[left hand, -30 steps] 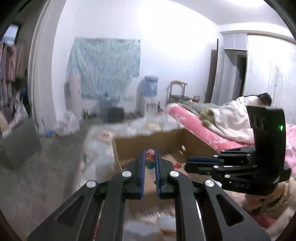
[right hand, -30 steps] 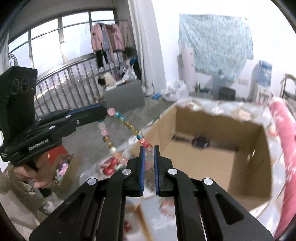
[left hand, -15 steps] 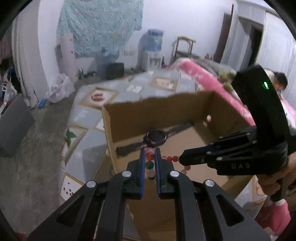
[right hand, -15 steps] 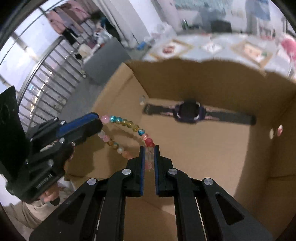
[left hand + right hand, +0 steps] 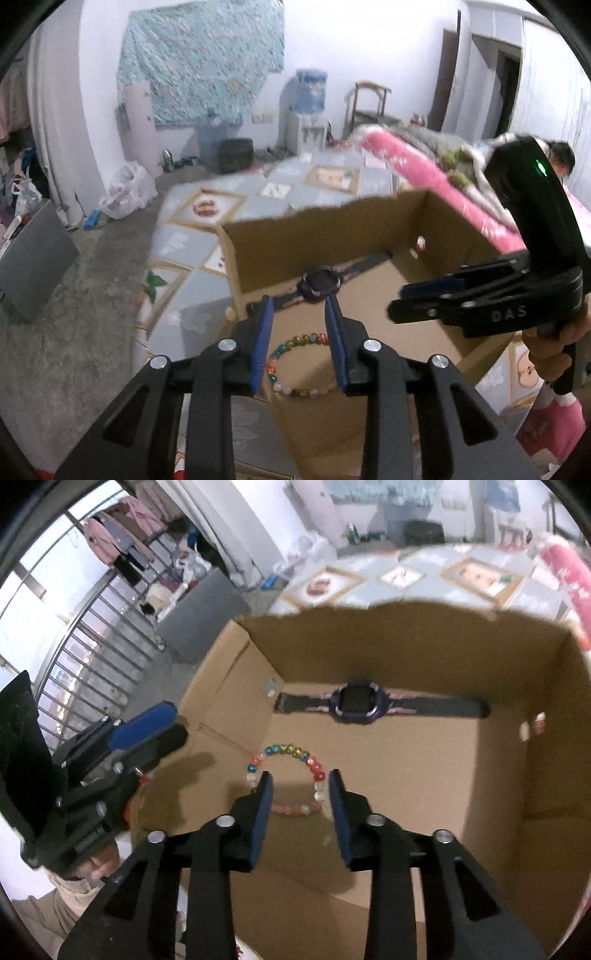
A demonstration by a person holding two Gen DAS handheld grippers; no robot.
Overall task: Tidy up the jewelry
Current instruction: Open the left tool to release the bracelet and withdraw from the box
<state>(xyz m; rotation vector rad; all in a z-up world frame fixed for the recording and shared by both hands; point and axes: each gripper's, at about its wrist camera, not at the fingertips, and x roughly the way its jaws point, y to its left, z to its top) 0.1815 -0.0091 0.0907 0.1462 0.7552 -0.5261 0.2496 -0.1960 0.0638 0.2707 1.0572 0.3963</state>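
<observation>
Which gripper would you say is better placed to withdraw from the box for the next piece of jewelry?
Probably left. The left gripper hangs open near the cardboard box's edge, while the right gripper, also open, sits deeper over the bead bracelet lying on its floor.

Raised letters "DAS" readable on the black body of the right gripper [image 5: 400, 295], seen from the left wrist view. No other legible text anywhere.

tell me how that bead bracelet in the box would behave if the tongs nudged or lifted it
The bead bracelet is a loop of separate round beads, so it would probably sag and go floppy from a one-sided lift. The beads look glossy, so they may slip between the tongs. Lying flat on the cardboard box floor, it would likely slide or deform, not roll away.
</observation>
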